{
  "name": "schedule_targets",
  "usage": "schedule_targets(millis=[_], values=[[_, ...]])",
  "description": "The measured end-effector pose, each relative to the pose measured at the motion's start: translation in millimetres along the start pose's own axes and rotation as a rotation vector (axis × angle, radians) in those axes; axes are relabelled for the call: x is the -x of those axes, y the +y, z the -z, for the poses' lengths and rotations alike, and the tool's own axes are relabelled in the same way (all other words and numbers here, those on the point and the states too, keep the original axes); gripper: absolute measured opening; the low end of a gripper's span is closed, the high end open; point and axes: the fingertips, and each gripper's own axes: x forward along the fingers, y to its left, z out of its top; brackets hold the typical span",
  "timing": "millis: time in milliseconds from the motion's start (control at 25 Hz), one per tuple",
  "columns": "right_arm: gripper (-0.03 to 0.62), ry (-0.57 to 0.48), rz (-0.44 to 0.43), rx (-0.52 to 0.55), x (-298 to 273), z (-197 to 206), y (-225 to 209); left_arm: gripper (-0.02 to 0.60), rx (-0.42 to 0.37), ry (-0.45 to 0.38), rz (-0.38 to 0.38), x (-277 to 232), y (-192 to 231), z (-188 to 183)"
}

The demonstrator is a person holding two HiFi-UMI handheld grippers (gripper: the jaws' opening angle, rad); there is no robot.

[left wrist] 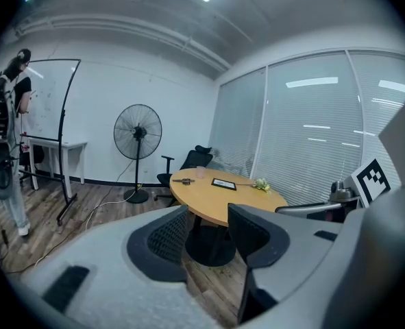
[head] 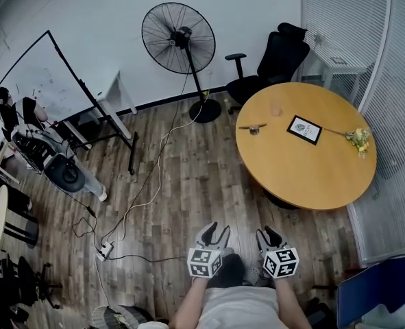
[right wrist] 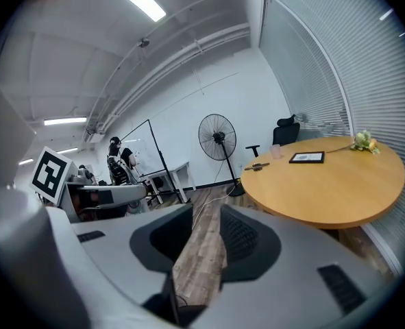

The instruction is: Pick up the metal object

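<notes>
Gaping empty: left hand-held gripper (head: pixel 214 232), right hand-held gripper (head: pixel 267 234). Step closer first; metal object (head: pixel 253 127) lies at twelve o'clock, on counter (head: pixel 305 180).

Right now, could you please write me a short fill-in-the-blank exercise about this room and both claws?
1. The metal object lies on the ____ wooden table.
2. The left claw and the right claw both stand ____, with nothing between their jaws.
3. Between the whiteboard and the black office chair stands a black pedestal ____.
Missing words: round; open; fan.
</notes>
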Motion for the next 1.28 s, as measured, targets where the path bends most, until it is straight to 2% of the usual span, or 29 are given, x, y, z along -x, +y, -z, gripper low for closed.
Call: schedule_targets(millis=[280, 560, 840, 1280], values=[[0.132, 0.023, -0.035, -0.004, -18.5, 6.1, 8.3, 0.173, 0.037, 0.016, -0.033, -3.3, 25.4, 7.0], [0.137, 0.006, 0.003, -0.050, -51.3, -10.3, -12.4, 0.179, 0.065, 0.025, -0.043, -34.9, 55.2, -7.0], [0.137, 0.055, 0.021, -0.053, -98.1, -20.5, -17.3, 0.179, 0.078, 0.049, -0.005, -84.6, 84.7, -28.3], [0.138, 0.039, 0.109, -0.082, -185.8, -66.4, -48.7, 0.179, 0.050, 0.057, 0.078, -180.8, 142.4, -85.0]])
